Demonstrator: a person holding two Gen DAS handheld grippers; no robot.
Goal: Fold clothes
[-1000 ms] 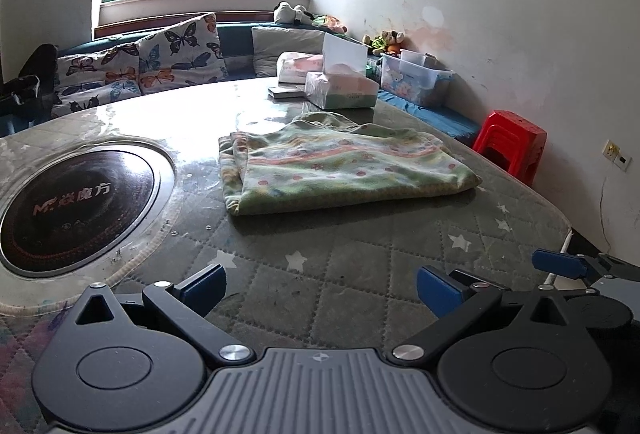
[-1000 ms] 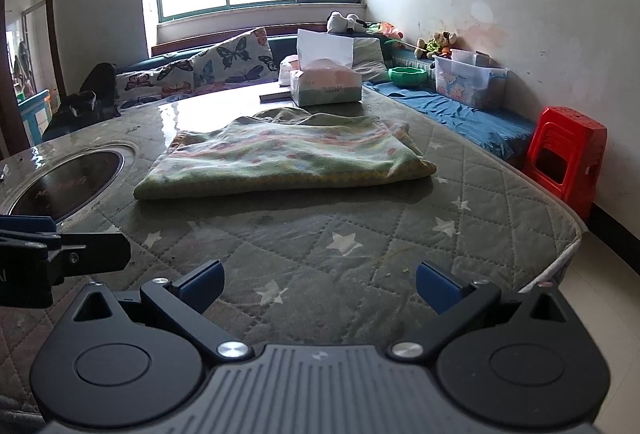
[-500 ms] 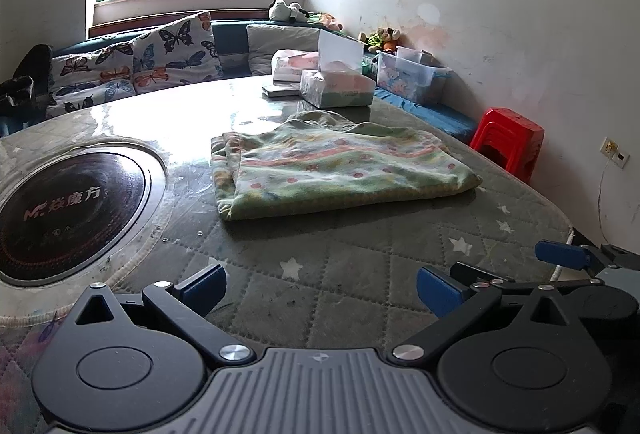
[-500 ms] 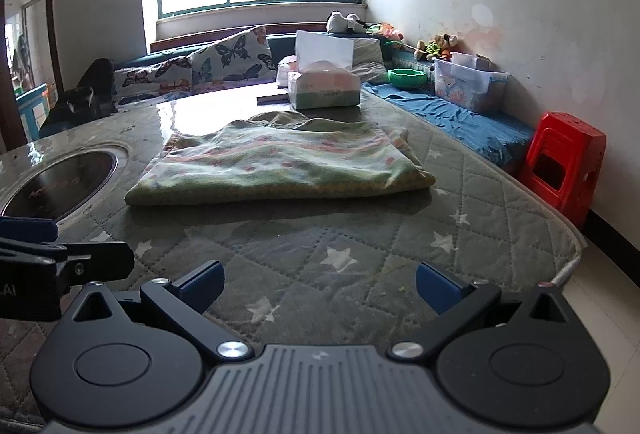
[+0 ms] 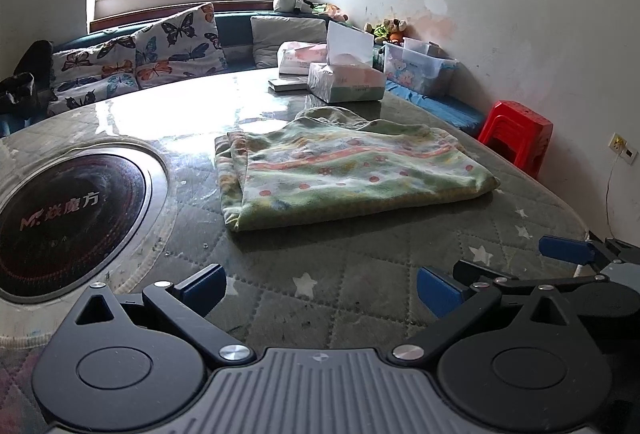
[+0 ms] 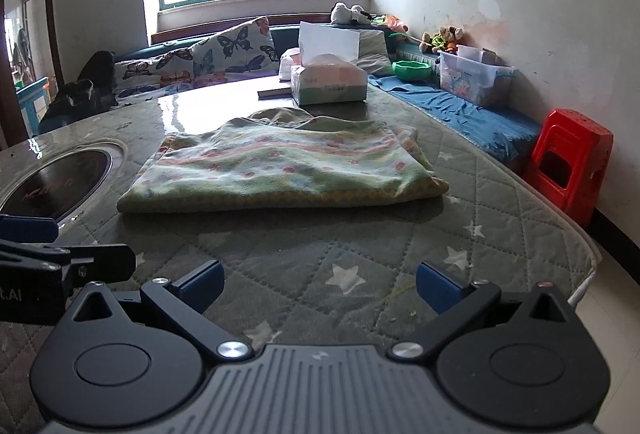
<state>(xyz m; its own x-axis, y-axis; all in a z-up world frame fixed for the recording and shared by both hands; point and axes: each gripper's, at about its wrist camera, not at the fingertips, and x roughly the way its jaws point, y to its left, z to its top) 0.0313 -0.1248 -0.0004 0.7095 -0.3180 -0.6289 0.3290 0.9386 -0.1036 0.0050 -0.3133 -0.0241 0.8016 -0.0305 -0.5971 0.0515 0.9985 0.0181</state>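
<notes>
A folded garment (image 5: 344, 170) of soft, fuzzy green fleece, printed with pink wavy stripes and small flowers, is laid flat as a rough rectangle on a round table (image 5: 360, 290) covered by a grey-green quilted cloth stitched in diamonds and dotted with pale stars. The left gripper (image 5: 320, 284) and the right gripper (image 6: 318, 284) are held low over the near edge of the table, well apart from the garment; the blue-padded fingers of each are spread wide, with nothing between them. A glossy black circular hob (image 5: 60, 218) with a metal rim is set into the table to the left of the garment. Beyond the garment, a soft plastic-wrapped tissue pack (image 6: 328, 82) is seen. A red moulded plastic stool (image 6: 568, 164) stands by the wall on the right.
</notes>
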